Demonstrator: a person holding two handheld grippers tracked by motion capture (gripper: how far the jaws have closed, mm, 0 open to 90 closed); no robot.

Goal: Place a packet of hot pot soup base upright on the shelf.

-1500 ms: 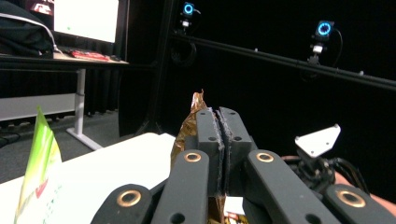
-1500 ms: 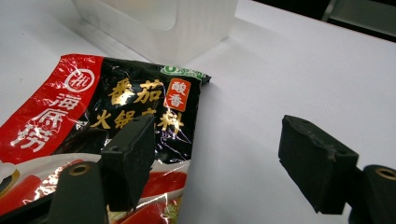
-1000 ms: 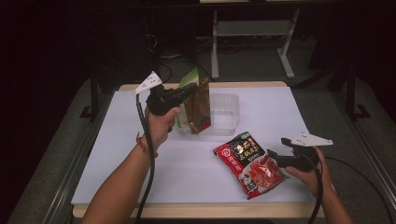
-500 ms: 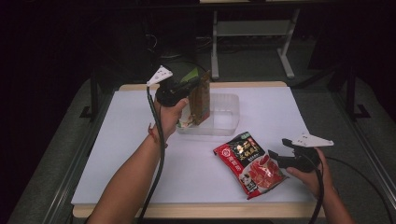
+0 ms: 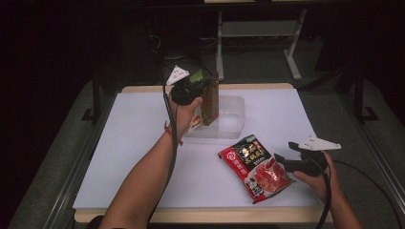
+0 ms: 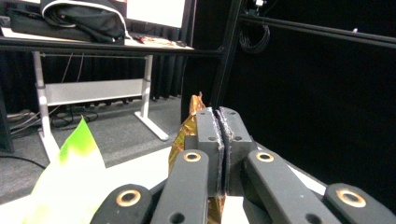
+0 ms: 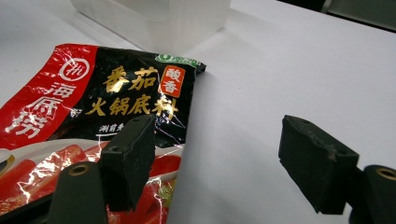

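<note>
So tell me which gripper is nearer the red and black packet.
Right. The right gripper sits open at the red and black packet, beside its edge. The left gripper is farther back, over the clear container, clamping a gold pouch.

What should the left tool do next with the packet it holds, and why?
Probably lower it a little further into the clear tub and only then open. The left tool is shut on the top edge of the brown packet, which hangs upright over the tub's near end. The right tool waits open beside the red packet.
</note>
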